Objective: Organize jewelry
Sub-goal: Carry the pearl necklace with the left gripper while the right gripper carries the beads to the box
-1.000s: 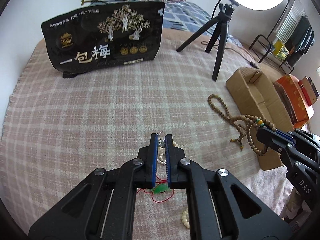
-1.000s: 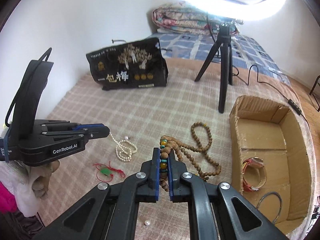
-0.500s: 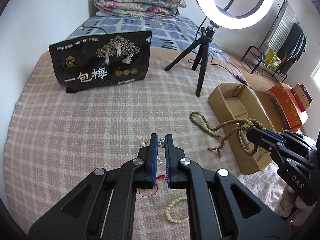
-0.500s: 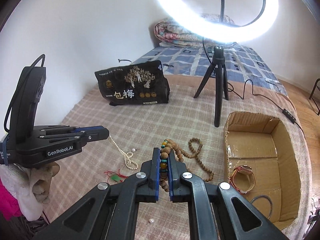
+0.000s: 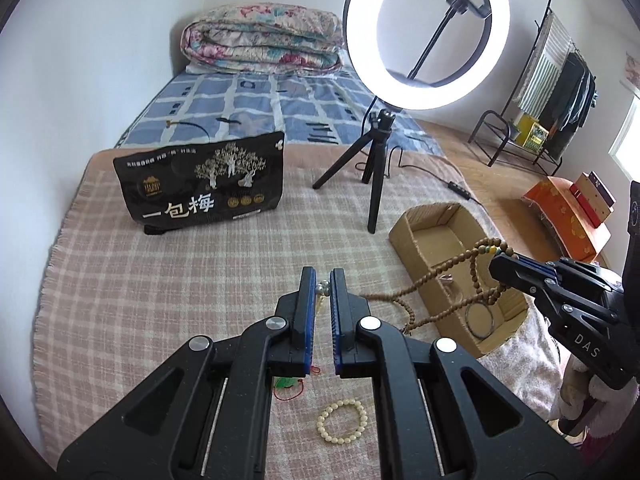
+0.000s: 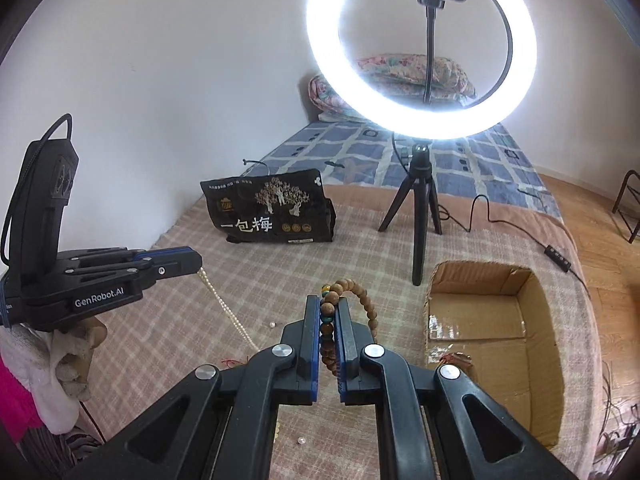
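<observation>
Two grippers are holding jewelry up. Your left gripper (image 5: 323, 288) is pinching the pearl necklace (image 6: 224, 304) above the plaid blanket (image 5: 160, 280). Your right gripper (image 6: 329, 316) is squeezing the wooden bead necklace (image 5: 476, 272) beside the cardboard box (image 6: 548, 320).

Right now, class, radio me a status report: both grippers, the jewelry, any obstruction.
Left gripper shut on white pearl necklace, lifted. Right gripper shut on brown wooden bead necklace, beside open cardboard box. Black tripod stands behind the box.

Lifted wooden bead necklace (image 6: 327, 316), pearl strand (image 6: 224, 304)
</observation>
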The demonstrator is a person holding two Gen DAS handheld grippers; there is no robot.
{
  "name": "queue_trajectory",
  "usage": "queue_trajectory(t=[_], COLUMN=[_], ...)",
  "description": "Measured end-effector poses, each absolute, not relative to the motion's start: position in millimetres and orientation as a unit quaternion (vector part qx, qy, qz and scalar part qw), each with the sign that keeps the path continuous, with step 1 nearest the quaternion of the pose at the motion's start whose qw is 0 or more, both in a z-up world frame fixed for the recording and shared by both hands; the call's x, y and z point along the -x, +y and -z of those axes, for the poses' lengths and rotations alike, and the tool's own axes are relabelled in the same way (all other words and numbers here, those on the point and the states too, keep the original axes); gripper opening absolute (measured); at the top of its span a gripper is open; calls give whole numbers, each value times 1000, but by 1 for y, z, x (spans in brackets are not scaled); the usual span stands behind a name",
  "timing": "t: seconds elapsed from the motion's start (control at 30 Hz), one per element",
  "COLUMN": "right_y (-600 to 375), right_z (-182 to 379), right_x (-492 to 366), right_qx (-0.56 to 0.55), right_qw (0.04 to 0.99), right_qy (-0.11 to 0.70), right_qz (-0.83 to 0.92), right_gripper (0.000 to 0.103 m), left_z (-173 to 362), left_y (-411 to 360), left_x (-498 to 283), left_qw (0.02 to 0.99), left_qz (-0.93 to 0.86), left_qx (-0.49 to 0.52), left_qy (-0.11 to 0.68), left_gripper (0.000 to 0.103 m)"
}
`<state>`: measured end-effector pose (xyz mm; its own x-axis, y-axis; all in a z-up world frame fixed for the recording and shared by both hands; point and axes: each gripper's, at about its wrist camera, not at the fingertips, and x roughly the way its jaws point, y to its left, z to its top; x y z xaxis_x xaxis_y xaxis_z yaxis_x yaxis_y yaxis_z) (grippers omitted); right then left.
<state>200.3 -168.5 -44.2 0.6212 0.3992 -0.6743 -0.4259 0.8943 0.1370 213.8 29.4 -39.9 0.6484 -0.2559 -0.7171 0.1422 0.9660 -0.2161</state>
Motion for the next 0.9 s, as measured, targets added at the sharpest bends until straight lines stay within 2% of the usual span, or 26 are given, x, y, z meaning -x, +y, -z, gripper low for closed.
queue_trajectory(t=[0.43,0.67,0.9], right_y=[-199,-225,-257], right_z=[-25,-64,-79], right_x=[-194,-187,-188], right_qx=[15,28,38], right_qw=[916,928,937], right_qy=[334,309,297], right_qz=[-222,-204,-177], right_gripper=[4,4,4], left_z=[-12,-40,-54], left_y=[7,-27,-71], left_x=[-200,-205,-221], left_qw=[911,914,914], left_qz=[149,179,205], left_qx=[62,48,32], left_qy=[379,361,350], left_gripper=[5,5,5])
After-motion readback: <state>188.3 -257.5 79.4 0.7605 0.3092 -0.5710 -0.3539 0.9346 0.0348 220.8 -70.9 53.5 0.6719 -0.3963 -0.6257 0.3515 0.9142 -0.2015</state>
